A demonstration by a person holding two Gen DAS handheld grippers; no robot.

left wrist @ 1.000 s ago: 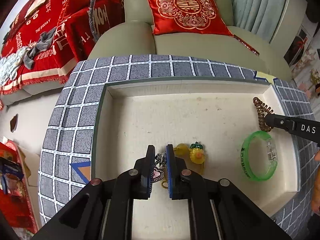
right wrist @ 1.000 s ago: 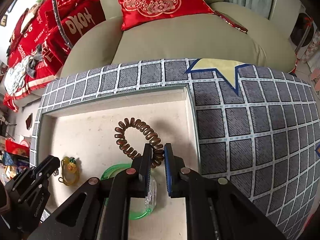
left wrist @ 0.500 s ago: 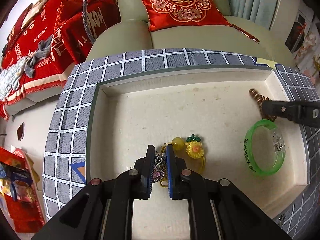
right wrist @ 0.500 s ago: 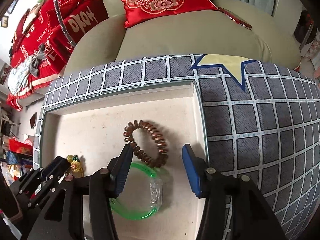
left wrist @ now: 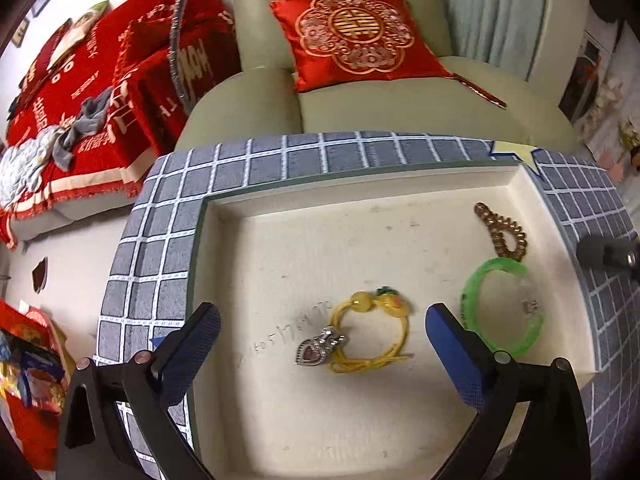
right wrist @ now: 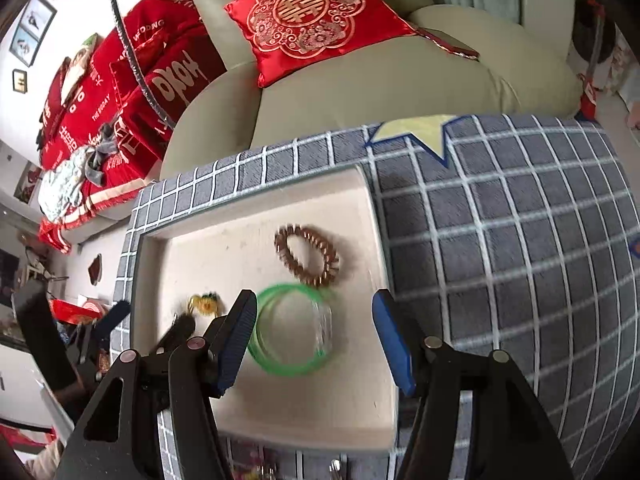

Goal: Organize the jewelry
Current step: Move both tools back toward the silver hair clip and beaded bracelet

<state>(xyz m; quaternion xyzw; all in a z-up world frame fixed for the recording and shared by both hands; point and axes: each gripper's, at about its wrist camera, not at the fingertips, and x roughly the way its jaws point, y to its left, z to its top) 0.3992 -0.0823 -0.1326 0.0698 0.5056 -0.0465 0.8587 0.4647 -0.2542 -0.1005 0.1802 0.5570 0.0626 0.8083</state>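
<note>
All the jewelry lies in the cream tray (left wrist: 400, 440). Your left gripper (left wrist: 320, 344) is opening, its jaws wide apart above the yellow cord bracelet (left wrist: 372, 336) and the heart pendant (left wrist: 316, 350), gripping nothing. Your right gripper (right wrist: 314, 338) is also opening, over the green bangle (right wrist: 294, 330), which touches the brown bead bracelet (right wrist: 308, 256). If you close on the cord, the pendant may come up with it and tangle. A low finger could push the bangle into the beads.
</note>
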